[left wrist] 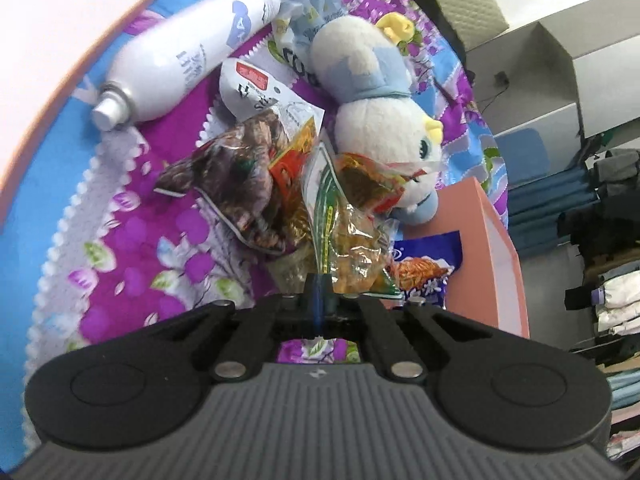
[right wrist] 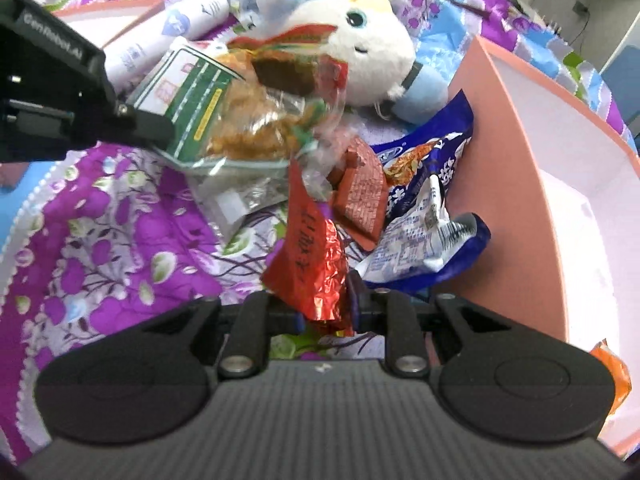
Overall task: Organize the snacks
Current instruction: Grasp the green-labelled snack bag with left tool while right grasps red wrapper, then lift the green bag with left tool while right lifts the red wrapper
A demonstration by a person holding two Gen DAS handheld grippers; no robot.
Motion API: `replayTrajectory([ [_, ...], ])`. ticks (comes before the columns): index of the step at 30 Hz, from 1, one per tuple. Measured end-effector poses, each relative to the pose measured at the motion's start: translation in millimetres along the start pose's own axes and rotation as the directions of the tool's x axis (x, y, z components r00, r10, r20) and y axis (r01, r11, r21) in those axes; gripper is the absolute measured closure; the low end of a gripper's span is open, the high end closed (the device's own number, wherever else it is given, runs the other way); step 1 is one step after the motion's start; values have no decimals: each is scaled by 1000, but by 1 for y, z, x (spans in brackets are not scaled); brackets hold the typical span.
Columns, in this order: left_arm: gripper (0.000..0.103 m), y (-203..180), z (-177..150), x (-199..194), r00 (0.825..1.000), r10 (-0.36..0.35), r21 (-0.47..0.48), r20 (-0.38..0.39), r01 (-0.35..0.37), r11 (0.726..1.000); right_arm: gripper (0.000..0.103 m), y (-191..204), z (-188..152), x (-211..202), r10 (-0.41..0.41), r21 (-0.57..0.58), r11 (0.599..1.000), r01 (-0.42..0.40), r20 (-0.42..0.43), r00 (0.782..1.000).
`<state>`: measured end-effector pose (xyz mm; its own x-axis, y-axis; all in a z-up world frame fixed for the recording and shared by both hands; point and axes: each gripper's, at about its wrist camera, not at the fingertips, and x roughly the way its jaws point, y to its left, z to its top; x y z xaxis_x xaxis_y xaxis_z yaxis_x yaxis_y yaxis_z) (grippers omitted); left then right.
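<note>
While the left gripper [left wrist: 319,286] is clamped shut on the edge of a clear snack bag [left wrist: 352,236] of golden-brown pieces with a green stripe, that bag is held up over the purple floral bedspread [left wrist: 132,264]. In the right wrist view, the red foil packet [right wrist: 314,264] is pinched between the closed fingers of the right gripper [right wrist: 326,312]. A blue snack bag [right wrist: 424,216] is seen at about two o'clock from that packet, leaning on the wall of the pink box [right wrist: 504,184]. A plush toy [right wrist: 360,40] lies at twelve o'clock, and a white bottle [left wrist: 188,56] at eleven o'clock in the left view.
</note>
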<state>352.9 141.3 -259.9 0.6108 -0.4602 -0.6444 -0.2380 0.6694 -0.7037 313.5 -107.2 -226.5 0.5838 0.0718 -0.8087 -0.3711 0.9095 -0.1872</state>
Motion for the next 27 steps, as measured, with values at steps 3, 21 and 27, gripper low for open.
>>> replayTrajectory([
  [3,103,5,-15,-15,1000,-10,13,21,10,1000,80,6,-12,-7,7,4,1000,-7,35,999],
  [21,103,37,-155,-126,991,64,-13,115,-63,998,79,44,-90,-64,9,-134,991,17,185,983],
  [27,103,49,-178,-156,982,123,-21,144,-122,992,79,49,-113,-68,-2,-141,989,31,198,980],
])
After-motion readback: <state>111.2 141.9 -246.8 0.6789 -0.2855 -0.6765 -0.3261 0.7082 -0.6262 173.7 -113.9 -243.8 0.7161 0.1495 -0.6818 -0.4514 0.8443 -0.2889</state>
